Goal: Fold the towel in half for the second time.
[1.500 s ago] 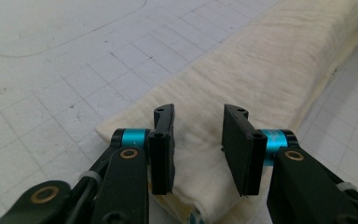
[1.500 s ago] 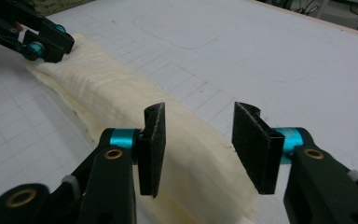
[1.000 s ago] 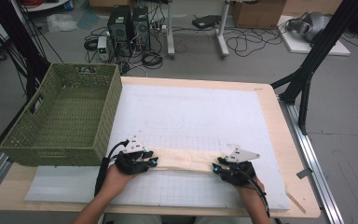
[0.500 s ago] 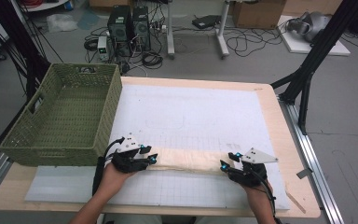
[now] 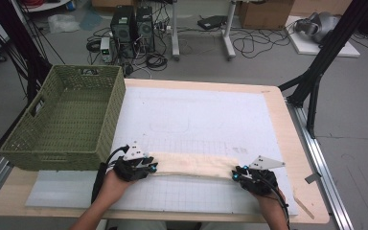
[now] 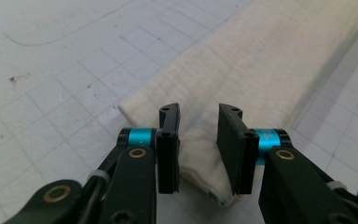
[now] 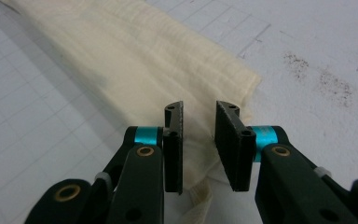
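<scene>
1. Two sets of jaws sit at opposite ends of a long folded cream cloth [image 5: 194,165]. The left gripper [image 6: 198,140] has just been closing its jaws, and a bunched corner of cloth fills the gap between them; whether the pads press on it I cannot tell.
2. The right gripper [image 7: 198,140] has also just been closing, with the cloth's corner gathered between its jaws; the grip itself I cannot judge.
3. The cloth lies flat as a narrow band across the near part of the worktop [image 5: 287,139], stretched between both hands.
4. Under it lies a white gridded mat [image 5: 196,120] with faint pencil outlines and a few dark smudges.
5. A green woven basket [image 5: 67,120] stands on the worktop's left side, just beside the left gripper.
6. Beyond the worktop the grey floor [image 5: 359,124] carries computer towers [image 5: 132,24], tangled cables, cardboard boxes and black frame legs.
</scene>
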### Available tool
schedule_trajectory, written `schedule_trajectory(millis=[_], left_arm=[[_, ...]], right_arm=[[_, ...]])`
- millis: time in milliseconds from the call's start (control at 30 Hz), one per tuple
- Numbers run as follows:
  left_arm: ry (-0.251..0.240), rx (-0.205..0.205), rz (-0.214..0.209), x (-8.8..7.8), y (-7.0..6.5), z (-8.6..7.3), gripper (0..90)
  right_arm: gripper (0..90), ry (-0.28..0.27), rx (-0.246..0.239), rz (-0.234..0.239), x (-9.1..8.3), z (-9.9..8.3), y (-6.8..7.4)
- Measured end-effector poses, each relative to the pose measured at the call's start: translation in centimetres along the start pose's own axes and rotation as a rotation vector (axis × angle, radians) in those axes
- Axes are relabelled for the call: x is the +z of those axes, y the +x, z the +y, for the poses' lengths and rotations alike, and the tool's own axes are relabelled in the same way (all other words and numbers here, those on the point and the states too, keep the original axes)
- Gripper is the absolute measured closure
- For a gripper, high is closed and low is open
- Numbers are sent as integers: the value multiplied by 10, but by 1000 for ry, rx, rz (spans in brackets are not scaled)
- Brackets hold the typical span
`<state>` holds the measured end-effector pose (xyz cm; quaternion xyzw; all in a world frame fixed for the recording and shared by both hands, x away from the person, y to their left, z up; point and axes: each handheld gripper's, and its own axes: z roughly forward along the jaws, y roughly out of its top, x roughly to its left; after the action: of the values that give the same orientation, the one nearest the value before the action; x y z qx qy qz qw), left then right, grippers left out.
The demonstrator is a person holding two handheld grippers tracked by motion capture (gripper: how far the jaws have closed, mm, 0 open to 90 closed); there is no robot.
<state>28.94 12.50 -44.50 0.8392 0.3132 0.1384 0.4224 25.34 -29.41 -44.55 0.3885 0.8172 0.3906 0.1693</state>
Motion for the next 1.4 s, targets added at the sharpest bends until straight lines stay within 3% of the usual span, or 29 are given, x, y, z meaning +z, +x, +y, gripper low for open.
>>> schedule_trajectory(millis=[67, 167, 233, 300, 400, 467, 633, 767, 1000, 1100, 1400], left_arm=[[-5, -9, 0, -1, 0, -2, 695], [-8, -17, -2, -4, 2, -4, 694], [-16, -41, -7, -6, 4, -6, 677], [-28, -76, -7, -7, 8, -8, 619], [-94, -145, 1, -13, 15, -8, 533], [-149, -164, 13, -18, 18, -6, 498], [-242, -166, 9, -26, 20, -4, 413], [-305, -183, 13, -31, 22, -1, 321], [-312, -204, 27, -30, 25, -1, 181], [-328, -184, 24, -33, 23, -1, 177], [-357, -187, 45, -38, 27, -2, 181]], right_arm=[[717, 1, -11, -4, -3, -2, 1], [682, 0, 23, -4, -5, -5, 0], [668, 0, 42, -2, -5, -6, -2], [639, -4, 26, -11, -6, -4, -1], [584, -31, 11, -14, -10, -1, 1], [499, -72, 10, -26, -16, 1, 0], [350, -168, 64, -87, -32, 2, -8], [285, -204, 86, -140, -43, -1, -16], [248, -214, 105, -187, -52, -3, -23], [217, -209, 96, -211, -53, -2, -23], [124, -221, 86, -202, -51, -1, -24]])
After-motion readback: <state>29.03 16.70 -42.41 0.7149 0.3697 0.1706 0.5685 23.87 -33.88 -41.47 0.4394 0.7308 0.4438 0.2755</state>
